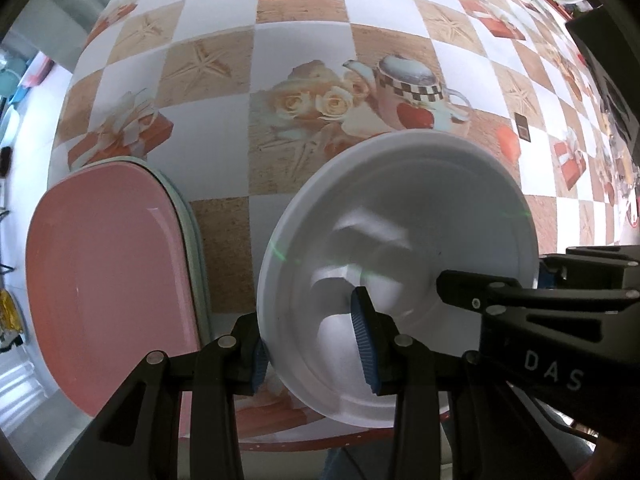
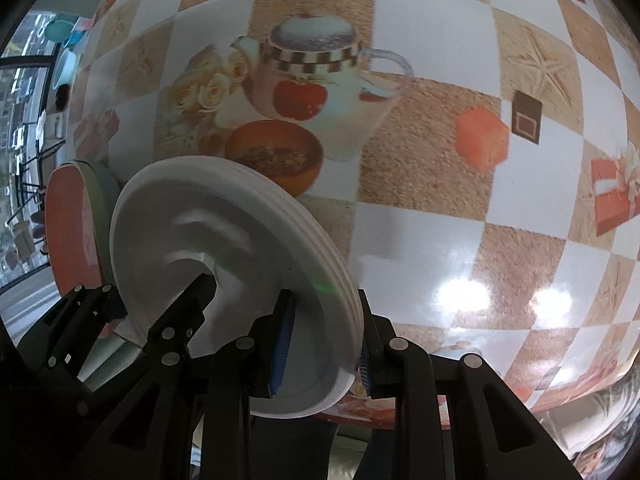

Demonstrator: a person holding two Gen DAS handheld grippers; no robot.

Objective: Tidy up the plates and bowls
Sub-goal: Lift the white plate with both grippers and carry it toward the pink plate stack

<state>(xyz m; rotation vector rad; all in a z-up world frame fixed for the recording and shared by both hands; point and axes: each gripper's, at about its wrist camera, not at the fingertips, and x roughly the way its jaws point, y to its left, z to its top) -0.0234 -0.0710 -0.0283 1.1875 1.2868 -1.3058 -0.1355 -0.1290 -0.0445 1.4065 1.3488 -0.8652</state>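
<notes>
White plate stack [image 1: 420, 208] held above tabletop [image 1: 304, 40], both grippers clamped on opposite rims: left gripper [image 1: 316, 350], right gripper [image 2: 322, 354]. Pink plate stack [image 1: 108, 280] sits just beside, on left.

Risks:
- thin rim grip, stack tilted → plates slide apart or slip out
- rim clips pink stack when lowered

Readable text: "DAS" on right gripper body, nothing else.

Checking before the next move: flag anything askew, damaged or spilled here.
Nothing is spilled or visibly damaged. The stack of white round plates is clamped at opposite rims by the left gripper and right gripper. The pink oval plate lies flat atop pale green ones.
</notes>
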